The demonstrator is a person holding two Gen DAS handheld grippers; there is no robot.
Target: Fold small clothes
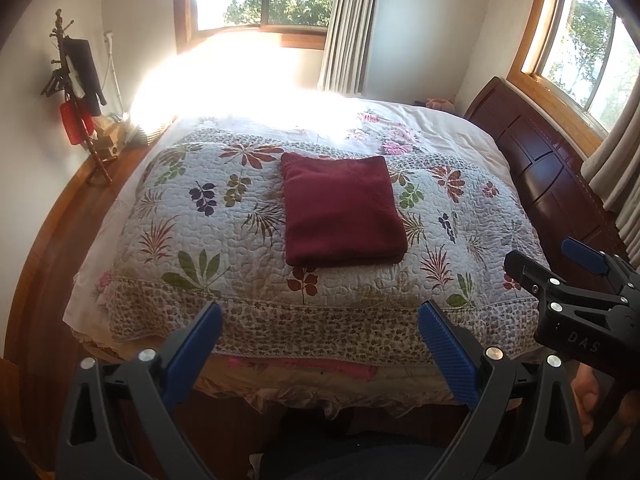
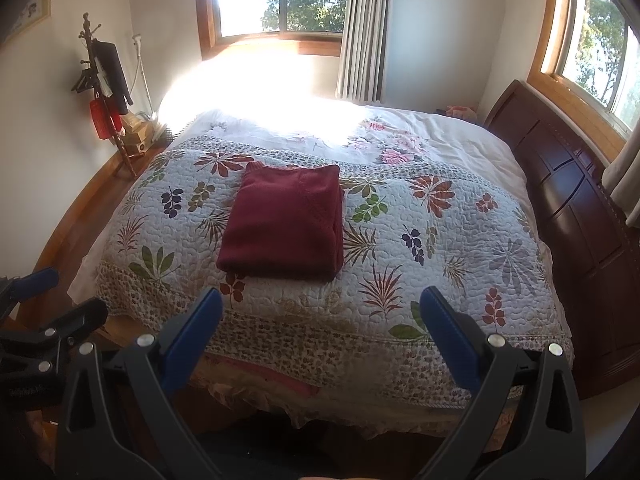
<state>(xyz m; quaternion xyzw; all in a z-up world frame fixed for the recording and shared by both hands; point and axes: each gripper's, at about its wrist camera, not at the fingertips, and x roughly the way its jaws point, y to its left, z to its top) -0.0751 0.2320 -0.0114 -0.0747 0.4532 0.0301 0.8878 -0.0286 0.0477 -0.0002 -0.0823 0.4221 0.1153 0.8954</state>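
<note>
A dark red garment [image 1: 342,210] [image 2: 285,222] lies folded into a neat rectangle on the leaf-patterned quilt [image 1: 224,248] [image 2: 420,240] in the middle of the bed. My left gripper [image 1: 320,312] hangs open over the bed's near edge, well short of the garment, nothing between its blue pads. My right gripper [image 2: 322,298] is also open and empty, back from the garment at the near edge. In the left wrist view the right gripper [image 1: 552,268] shows at the right side, open. The left one [image 2: 56,296] shows at the left edge of the right wrist view.
A dark wooden headboard [image 1: 552,176] [image 2: 580,208] runs along the bed's right side under a window. A coat stand [image 1: 80,92] [image 2: 106,96] with hanging items stands by the left wall. Strong sunlight washes out the bed's far end. Wooden floor borders the left side.
</note>
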